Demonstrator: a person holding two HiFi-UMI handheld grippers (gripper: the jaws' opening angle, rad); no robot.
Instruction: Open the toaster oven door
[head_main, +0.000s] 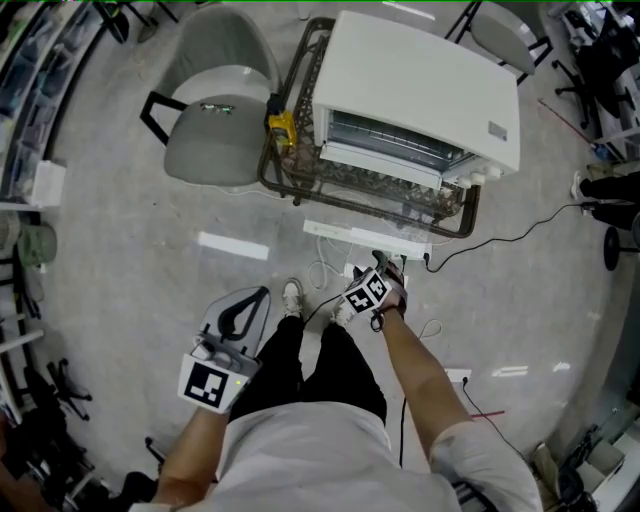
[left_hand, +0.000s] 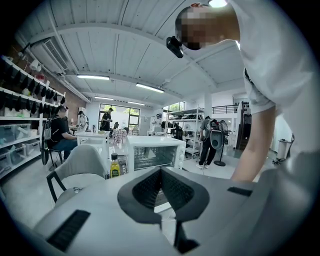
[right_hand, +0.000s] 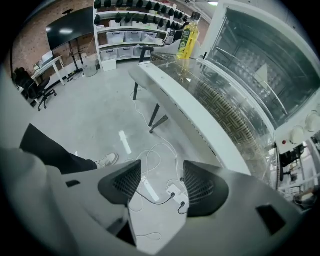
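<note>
Hovering right gripper just before the door, jaws spread, empty; holding left gripper near left, jaws pressed together. Seeing door lying flat before the toaster oven: best drawing away straight, not nudging it.

Grey polished concrete floor, grey padded chair with black arms, white power strip and loose cables on the floor, storage shelves against a brick wall, white beamed ceiling with strip lights, far windows

Toaster oven: smooth white metal; door: clear glossy glass; floor: polished grey concrete.
</note>
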